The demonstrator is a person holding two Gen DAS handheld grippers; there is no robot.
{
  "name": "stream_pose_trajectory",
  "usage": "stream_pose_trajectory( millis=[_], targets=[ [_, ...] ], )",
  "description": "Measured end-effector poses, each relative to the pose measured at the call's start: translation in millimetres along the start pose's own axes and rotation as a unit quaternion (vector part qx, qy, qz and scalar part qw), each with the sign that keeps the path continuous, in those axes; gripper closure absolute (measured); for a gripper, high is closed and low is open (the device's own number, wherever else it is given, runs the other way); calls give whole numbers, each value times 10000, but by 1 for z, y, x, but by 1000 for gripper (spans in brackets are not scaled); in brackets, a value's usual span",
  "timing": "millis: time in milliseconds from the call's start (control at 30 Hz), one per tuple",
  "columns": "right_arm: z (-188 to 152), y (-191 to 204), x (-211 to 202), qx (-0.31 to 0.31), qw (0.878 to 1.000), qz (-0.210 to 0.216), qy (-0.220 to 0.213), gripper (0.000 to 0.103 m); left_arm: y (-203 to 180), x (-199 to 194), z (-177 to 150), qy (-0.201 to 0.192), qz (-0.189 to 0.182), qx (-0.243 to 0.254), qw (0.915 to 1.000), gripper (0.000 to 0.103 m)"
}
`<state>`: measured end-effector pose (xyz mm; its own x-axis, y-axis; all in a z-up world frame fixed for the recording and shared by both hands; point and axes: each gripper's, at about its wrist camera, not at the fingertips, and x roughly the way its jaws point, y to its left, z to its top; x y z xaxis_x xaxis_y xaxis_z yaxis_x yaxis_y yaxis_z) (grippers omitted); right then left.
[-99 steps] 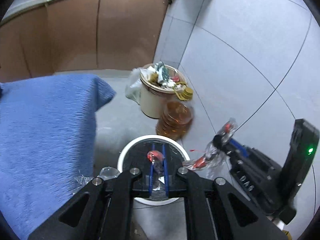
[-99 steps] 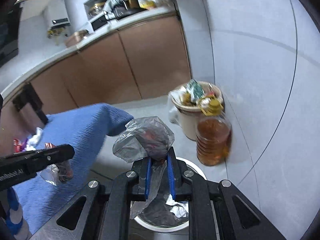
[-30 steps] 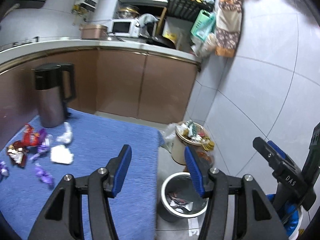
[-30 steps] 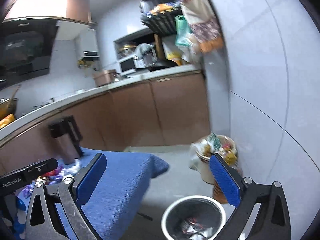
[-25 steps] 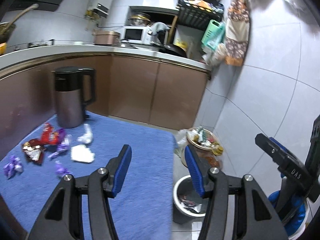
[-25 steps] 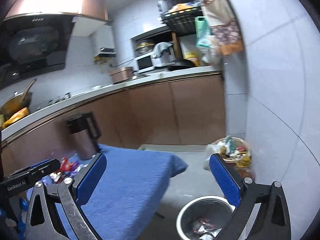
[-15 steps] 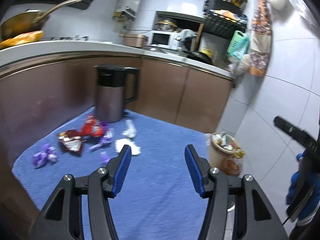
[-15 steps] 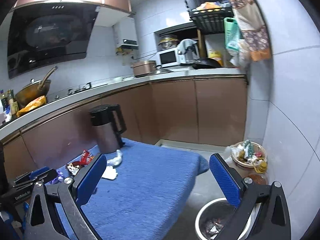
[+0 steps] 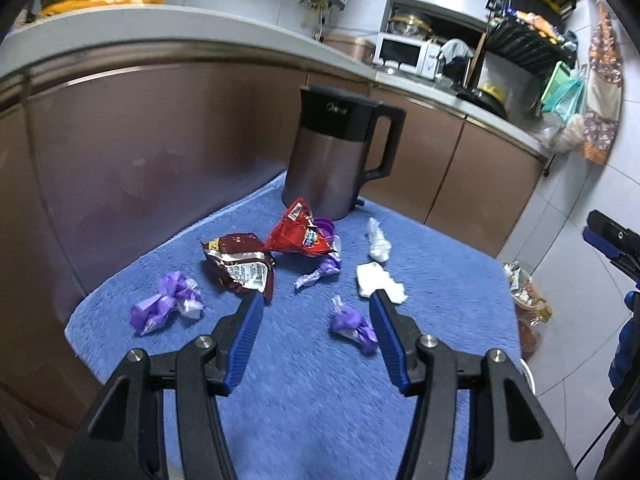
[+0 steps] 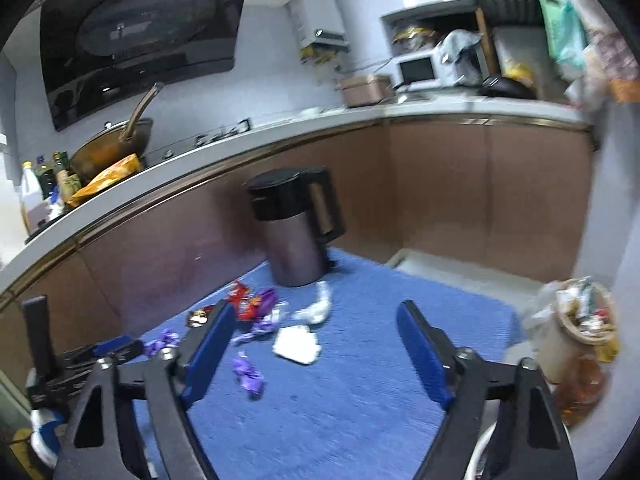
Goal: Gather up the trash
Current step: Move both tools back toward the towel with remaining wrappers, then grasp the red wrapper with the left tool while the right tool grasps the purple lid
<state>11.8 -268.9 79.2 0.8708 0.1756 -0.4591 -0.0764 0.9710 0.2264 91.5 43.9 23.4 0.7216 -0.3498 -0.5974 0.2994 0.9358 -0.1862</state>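
The right wrist view was smeared with motion: the overflowing bin [image 10: 576, 332] at the right was a blur, its contents unreadable. In the left wrist view, the right tongs [image 9: 612, 244] were cut off by the frame edge. Print on the dark red wrapper [image 9: 240, 264] was too small to read.

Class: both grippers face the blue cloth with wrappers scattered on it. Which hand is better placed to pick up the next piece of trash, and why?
Probably left. The left gripper is open with the small purple wrapper lying just ahead between its fingertips. The right gripper, jaws just narrowing with nothing between them, looks further back.
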Motion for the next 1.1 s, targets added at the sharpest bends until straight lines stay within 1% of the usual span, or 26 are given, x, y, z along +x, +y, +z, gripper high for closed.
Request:
stream_pose_trajectory(
  millis=[33, 100, 200, 267, 300, 367, 500, 633, 733, 767, 833, 933, 967, 1100],
  targets=[
    [0, 1, 9, 21, 9999, 84, 61, 34, 2, 9, 4, 57, -14, 2, 10000, 50],
    [3, -3, 40, 97, 9990, 312, 291, 41, 2, 33, 14, 198, -66, 11, 9998, 50],
    [4, -11, 80, 217, 9964, 564, 598, 49, 0, 70, 33, 344, -43, 94, 9994, 50],
    [7, -15, 107, 292, 9937, 715, 813, 51, -2, 96, 47, 441, -51, 110, 9990, 50],
    [8, -17, 126, 320, 9918, 787, 951, 52, -1, 107, 52, 475, -29, 97, 9988, 50],
    [9, -20, 149, 379, 9891, 877, 1124, 54, 1, 132, 65, 546, 26, 104, 9984, 50],
    [12, -21, 203, 493, 9817, 1087, 1483, 56, 5, 180, 79, 787, 223, 183, 9965, 50],
    [12, -16, 241, 516, 9749, 1213, 1795, 57, 12, 208, 82, 959, 278, 236, 9947, 50],
    [9, -10, 272, 593, 9671, 1343, 2080, 58, 19, 219, 80, 1065, 190, 182, 9940, 51],
    [8, -8, 282, 590, 9654, 1344, 2157, 58, 21, 221, 79, 1073, 170, 162, 9939, 58],
    [6, -2, 299, 565, 9622, 1339, 2302, 60, 26, 225, 78, 1135, 76, 77, 9935, 68],
    [2, 6, 319, 517, 9579, 1313, 2500, 64, 32, 227, 75, 1171, -81, -54, 9931, 75],
    [1, 8, 325, 471, 9574, 1283, 2543, 65, 33, 227, 75, 1175, -132, -87, 9929, 79],
    [1, 20, 340, 228, 9577, 1146, 2628, 65, 40, 227, 73, 1156, -345, -238, 9924, 84]
  ],
)
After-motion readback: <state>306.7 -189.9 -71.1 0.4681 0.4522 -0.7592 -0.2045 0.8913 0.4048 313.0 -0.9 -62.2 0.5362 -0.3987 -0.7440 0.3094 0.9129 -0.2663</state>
